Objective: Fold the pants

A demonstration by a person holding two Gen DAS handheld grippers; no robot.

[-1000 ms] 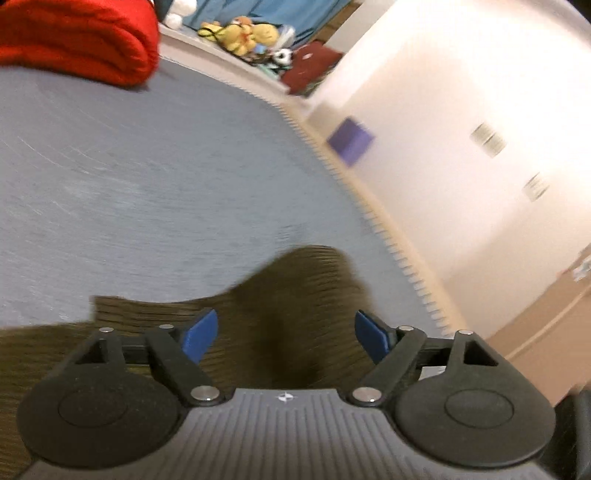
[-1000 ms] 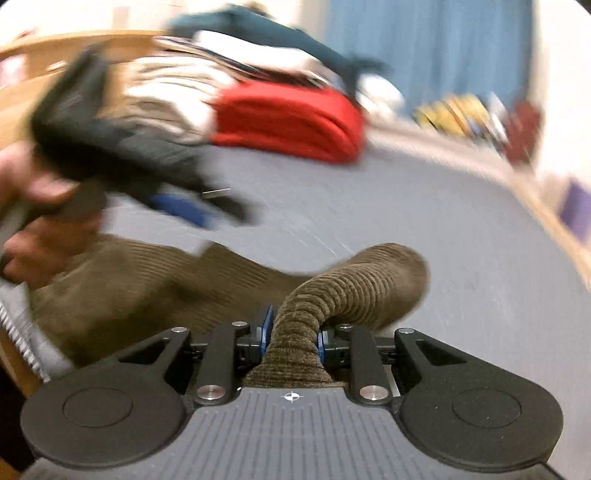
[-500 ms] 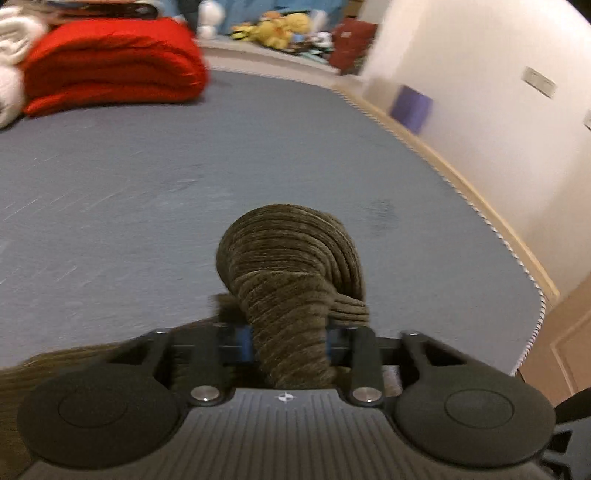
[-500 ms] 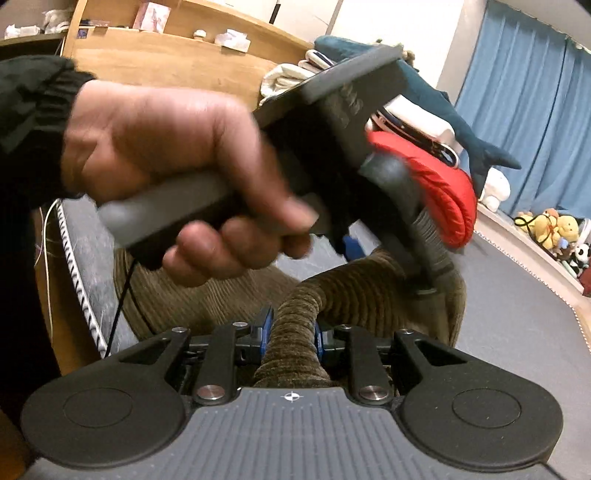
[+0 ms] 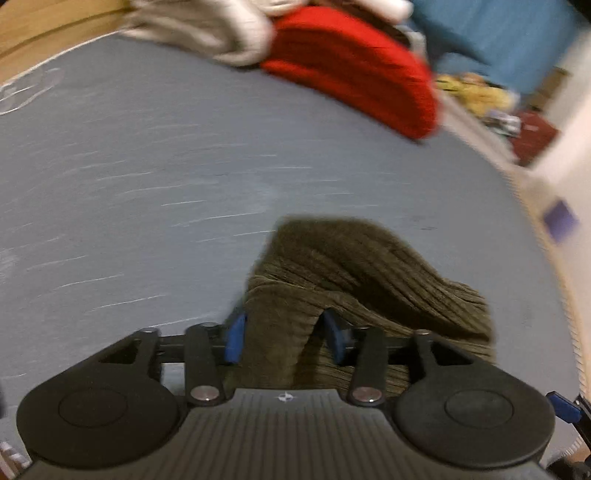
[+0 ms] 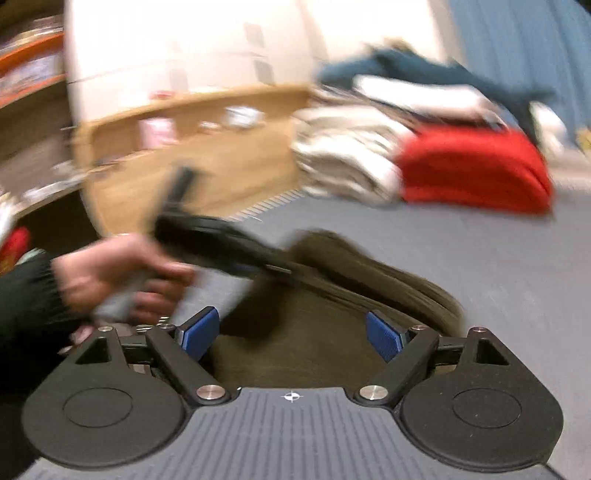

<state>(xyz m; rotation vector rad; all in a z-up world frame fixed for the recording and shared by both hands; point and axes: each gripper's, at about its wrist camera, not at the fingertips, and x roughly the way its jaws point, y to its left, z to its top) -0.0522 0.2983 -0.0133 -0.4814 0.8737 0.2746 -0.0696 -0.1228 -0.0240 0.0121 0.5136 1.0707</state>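
Note:
The olive-brown corduroy pants [image 5: 369, 269] lie bunched on the grey bed surface [image 5: 147, 184]. My left gripper [image 5: 284, 336] is shut on a fold of the pants, with the cloth pinched between its blue pads. In the right wrist view the pants [image 6: 332, 325] lie folded over on the bed below my right gripper [image 6: 291, 332], which is open and empty above them. The left gripper's black body [image 6: 221, 240] and the hand holding it [image 6: 118, 273] reach across to the pants' far edge; this view is blurred.
A red folded blanket [image 5: 354, 62] and pale folded linens [image 5: 207, 26] lie at the far end of the bed. A wooden headboard shelf [image 6: 192, 155] stands at the left. The bed's edge [image 5: 554, 277] and a white wall are on the right.
My right gripper has let go of the pants and opened. My left gripper, shut on the pants since half a second ago, has carried its fold across the bed and down.

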